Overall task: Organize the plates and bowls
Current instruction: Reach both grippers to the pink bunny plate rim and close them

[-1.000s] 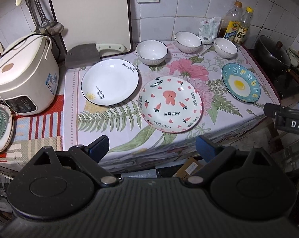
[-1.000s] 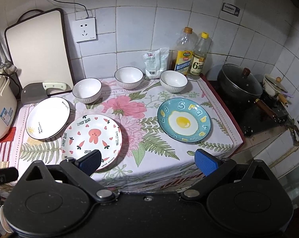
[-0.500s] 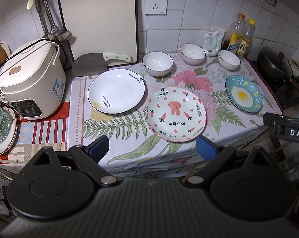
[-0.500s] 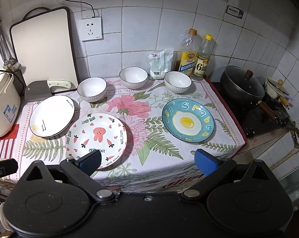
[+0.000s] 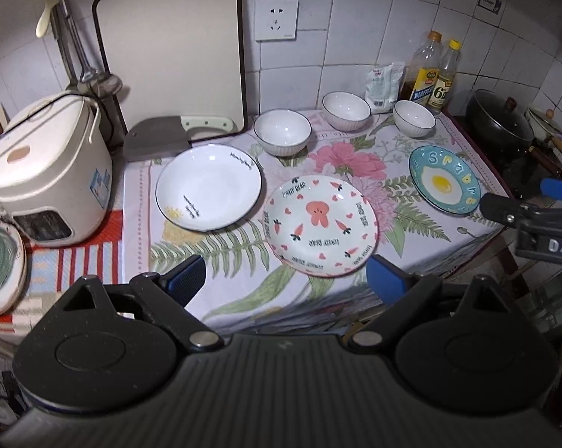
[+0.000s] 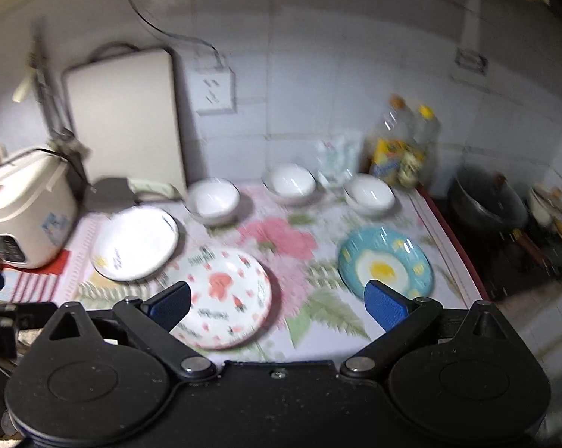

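Three plates lie on the floral cloth: a white plate (image 5: pixel 209 187), a pink bunny plate (image 5: pixel 320 225) and a blue egg plate (image 5: pixel 444 180). Three white bowls (image 5: pixel 282 137) (image 5: pixel 346 110) (image 5: pixel 414 118) stand behind them. My left gripper (image 5: pixel 284 280) is open and empty, above the front edge near the bunny plate. My right gripper (image 6: pixel 277 304) is open and empty, between the bunny plate (image 6: pixel 223 295) and the egg plate (image 6: pixel 385 263); this view is blurred. The right gripper also shows at the right in the left wrist view (image 5: pixel 534 209).
A rice cooker (image 5: pixel 46 171) stands at the left, with a cutting board (image 5: pixel 169 56) and cleaver (image 5: pixel 158 142) behind. Oil bottles (image 5: pixel 436 71) and a packet stand at the back wall. A black pot (image 5: pixel 499 121) sits on the stove at the right.
Both grippers have risen and pulled back a little, so the counter sits lower in view. The right wrist view is now motion-blurred. No dishes have moved.
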Tool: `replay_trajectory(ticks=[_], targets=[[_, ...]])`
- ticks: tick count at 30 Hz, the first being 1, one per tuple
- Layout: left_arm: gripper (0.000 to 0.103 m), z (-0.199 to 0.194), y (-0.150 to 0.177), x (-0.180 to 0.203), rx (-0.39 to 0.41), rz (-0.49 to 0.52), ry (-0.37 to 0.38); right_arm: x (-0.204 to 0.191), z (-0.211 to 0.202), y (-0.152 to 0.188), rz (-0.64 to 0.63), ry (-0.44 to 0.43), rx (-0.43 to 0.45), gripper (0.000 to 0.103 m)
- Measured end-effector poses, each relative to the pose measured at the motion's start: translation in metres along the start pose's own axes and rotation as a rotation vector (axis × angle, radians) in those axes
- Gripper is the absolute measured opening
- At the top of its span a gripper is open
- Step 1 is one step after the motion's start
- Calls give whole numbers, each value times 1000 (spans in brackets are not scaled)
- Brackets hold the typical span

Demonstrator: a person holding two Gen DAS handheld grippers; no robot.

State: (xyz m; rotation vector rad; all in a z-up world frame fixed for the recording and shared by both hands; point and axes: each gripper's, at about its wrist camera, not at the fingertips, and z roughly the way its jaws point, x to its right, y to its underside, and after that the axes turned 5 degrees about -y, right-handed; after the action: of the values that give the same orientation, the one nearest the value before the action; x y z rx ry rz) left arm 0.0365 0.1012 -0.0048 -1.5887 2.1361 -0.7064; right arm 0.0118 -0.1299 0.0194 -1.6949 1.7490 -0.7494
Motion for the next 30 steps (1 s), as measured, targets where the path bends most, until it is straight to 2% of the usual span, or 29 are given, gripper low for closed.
replay_trajectory(ticks=[4, 7, 11, 17, 20, 23, 24, 27, 30], targets=[[93, 17, -8, -10, -12, -14, 25, 8, 15, 3, -37, -109, 76, 100], [93, 42, -9, -15, -35, -53, 19, 15, 40, 9, -20, -160, 82, 100], [93, 88, -5, -18, -4, -96, -24, 21, 82, 28, -13, -199, 95, 97], [91, 164, 4, -8, -66, -136, -35, 27, 139, 60, -8, -240, 137, 97], [89, 193, 12, 1, -54, -125, -31, 35, 165, 73, 28, -249, 118, 97], [83, 216, 23, 8, -26, -105, -3, 41, 193, 86, 68, -267, 82, 97], [83, 222, 26, 11, -19, -97, -5, 42, 201, 91, 70, -282, 70, 94], [81, 241, 33, 17, -42, -94, -33, 47, 226, 106, 124, -291, 23, 89], [76, 258, 39, 13, -83, -143, -44, 51, 245, 118, 190, -313, -23, 83]])
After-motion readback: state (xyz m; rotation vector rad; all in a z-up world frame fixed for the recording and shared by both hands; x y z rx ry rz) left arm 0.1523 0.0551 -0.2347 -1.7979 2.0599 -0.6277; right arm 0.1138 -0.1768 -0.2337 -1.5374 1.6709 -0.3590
